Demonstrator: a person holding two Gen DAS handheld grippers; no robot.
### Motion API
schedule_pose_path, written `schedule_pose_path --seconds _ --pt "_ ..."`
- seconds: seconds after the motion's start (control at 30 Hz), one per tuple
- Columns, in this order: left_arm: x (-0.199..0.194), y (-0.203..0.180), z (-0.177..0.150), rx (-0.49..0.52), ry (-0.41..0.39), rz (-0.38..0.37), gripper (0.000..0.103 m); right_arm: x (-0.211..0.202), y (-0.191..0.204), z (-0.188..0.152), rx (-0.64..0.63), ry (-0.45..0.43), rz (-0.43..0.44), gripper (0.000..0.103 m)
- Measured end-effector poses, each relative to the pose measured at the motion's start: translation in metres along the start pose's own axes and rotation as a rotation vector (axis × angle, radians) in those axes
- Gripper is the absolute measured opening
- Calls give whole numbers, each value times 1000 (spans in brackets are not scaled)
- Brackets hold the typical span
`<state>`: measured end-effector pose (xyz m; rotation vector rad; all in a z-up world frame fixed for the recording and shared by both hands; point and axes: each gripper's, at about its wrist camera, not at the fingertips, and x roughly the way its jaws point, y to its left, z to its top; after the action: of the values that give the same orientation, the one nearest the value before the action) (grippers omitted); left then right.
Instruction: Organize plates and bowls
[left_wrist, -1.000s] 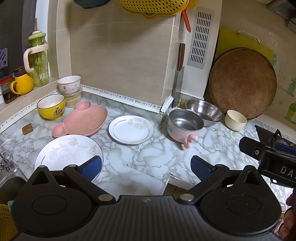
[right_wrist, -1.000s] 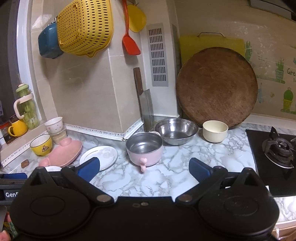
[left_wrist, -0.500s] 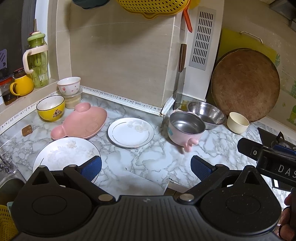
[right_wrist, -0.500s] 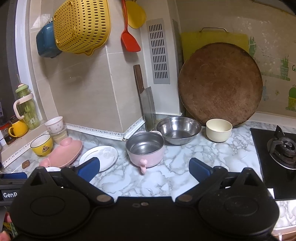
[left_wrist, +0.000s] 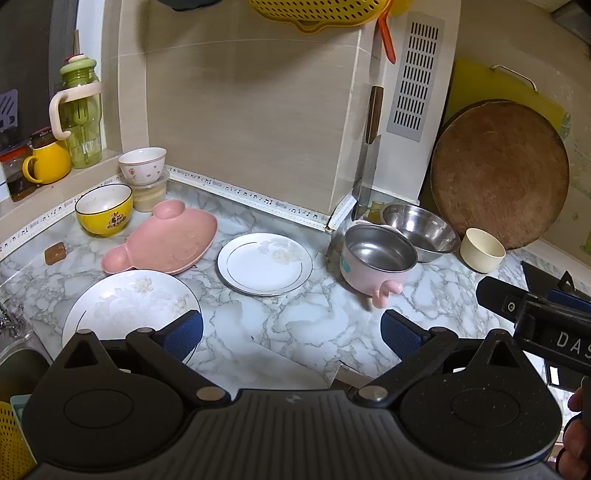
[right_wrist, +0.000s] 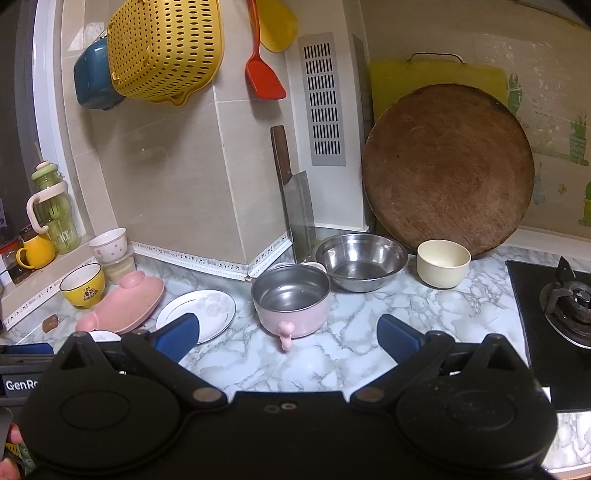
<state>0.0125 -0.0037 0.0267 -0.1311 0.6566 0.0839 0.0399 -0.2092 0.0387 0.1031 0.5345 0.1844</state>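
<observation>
Over the last second both cameras have eased forward and slightly toward the right of the counter, so the pink pot (right_wrist: 291, 301) and steel bowl (right_wrist: 362, 260) sit a touch larger and nearer frame centre in the right view; nothing on the counter itself has shifted.

The left gripper (left_wrist: 291, 330) hangs with its jaws spread wide and nothing between them, above bare marble at lower centre of its view. The right gripper (right_wrist: 288, 332) is likewise wide apart and empty, just short of the pink pot's handle.

The dishes are scattered: a large plate (left_wrist: 129, 306) at lower left, partly under the left finger; a small plate (left_wrist: 264, 264) at centre; a pink tray (left_wrist: 164, 242) beside it; a yellow bowl (left_wrist: 105, 210) and a white bowl (left_wrist: 142, 164) at the far left; a cream cup (left_wrist: 484, 249) at the right by the round board (left_wrist: 500, 171).

Risks, as I judge them: flat plates offer only a thin rim, so a shallow pinch could slip and chip one. The pot touches the steel bowl, so grabbing it may drag the bowl. The large plate lies near the sink (left_wrist: 14, 360) edge and could be nudged in.
</observation>
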Motion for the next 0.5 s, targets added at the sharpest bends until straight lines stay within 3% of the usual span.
schedule_pose_path --seconds 0.33,0.5 --pt "2 0 3 -19 -20 15 103 8 0 4 -17 2 29 100" --pt "7 11 5 -43 -18 62 103 17 7 9 -53 6 66 100"
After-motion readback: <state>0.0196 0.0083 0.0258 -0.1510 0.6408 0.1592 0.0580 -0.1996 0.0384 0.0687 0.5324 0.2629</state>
